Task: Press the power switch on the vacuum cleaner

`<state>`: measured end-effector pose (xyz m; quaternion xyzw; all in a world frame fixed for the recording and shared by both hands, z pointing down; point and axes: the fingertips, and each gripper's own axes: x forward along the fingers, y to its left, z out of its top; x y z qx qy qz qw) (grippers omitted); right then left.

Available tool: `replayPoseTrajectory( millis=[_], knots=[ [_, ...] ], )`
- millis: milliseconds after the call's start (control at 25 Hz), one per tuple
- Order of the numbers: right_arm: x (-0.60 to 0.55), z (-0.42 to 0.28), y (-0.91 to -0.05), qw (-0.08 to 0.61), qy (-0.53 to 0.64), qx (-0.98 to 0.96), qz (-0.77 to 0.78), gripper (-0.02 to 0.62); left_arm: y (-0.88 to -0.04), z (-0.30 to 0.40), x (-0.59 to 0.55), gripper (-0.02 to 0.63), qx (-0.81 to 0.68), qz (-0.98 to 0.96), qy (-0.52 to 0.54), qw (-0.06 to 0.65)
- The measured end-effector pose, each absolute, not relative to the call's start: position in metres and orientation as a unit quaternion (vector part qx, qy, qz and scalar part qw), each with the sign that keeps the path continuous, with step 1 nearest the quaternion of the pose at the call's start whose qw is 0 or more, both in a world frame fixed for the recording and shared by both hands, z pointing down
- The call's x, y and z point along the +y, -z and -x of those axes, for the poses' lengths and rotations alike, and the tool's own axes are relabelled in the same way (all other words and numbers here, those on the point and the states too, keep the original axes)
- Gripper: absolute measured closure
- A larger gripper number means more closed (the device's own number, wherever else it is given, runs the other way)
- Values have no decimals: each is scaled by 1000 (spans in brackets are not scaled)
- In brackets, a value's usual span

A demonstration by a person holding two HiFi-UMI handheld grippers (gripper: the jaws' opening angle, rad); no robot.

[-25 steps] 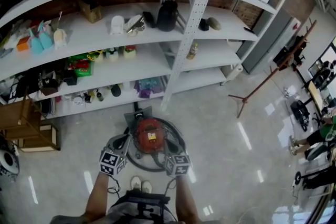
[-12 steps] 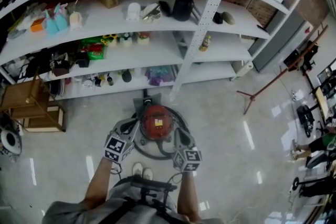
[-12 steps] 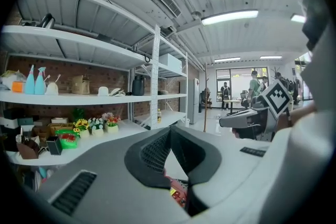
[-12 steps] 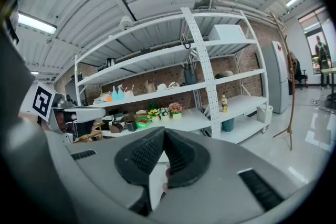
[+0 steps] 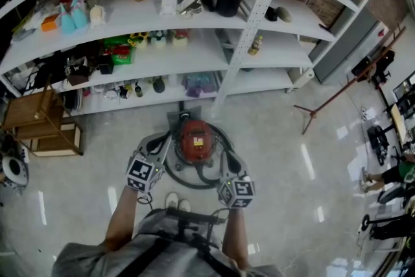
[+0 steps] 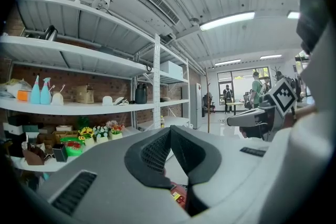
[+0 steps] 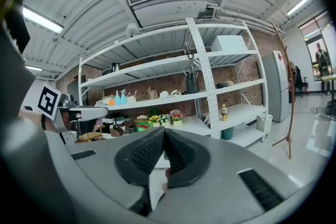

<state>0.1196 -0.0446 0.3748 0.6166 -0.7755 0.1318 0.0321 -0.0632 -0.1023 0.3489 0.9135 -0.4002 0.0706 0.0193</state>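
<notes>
A red canister vacuum cleaner [image 5: 196, 139] stands on the glossy floor just in front of the shelves, its dark hose [image 5: 188, 181] looped around it. In the head view my left gripper [image 5: 159, 144] hangs at the vacuum's left side and my right gripper [image 5: 228, 164] at its lower right, both above it and apart from it. In the left gripper view the left gripper [image 6: 170, 131] is shut with its tips meeting, and a sliver of the red vacuum [image 6: 177, 195] shows below them. The right gripper [image 7: 164, 132] is shut too, with nothing held. No switch can be made out.
A white shelving unit [image 5: 194, 55] full of small items runs along the brick wall behind the vacuum, with an upright post [image 5: 249, 29] close by. A wooden crate [image 5: 45, 130] sits at the left and a coat stand [image 5: 337, 97] at the right. My shoes [image 5: 175, 204] are just behind the hose.
The head view has tilted, so the shelves and the vacuum sit a little to the right. Both grippers stay on either side of the vacuum, the right one slightly lower in the picture.
</notes>
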Motion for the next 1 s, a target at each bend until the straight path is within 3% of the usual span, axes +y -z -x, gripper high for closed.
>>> replayPoseTrajectory(
  millis=[1000],
  knots=[
    [-25, -106, -351, 23, -92, -784, -614, 583, -338, 73, -86, 598, -401, -914, -59, 7]
  ],
)
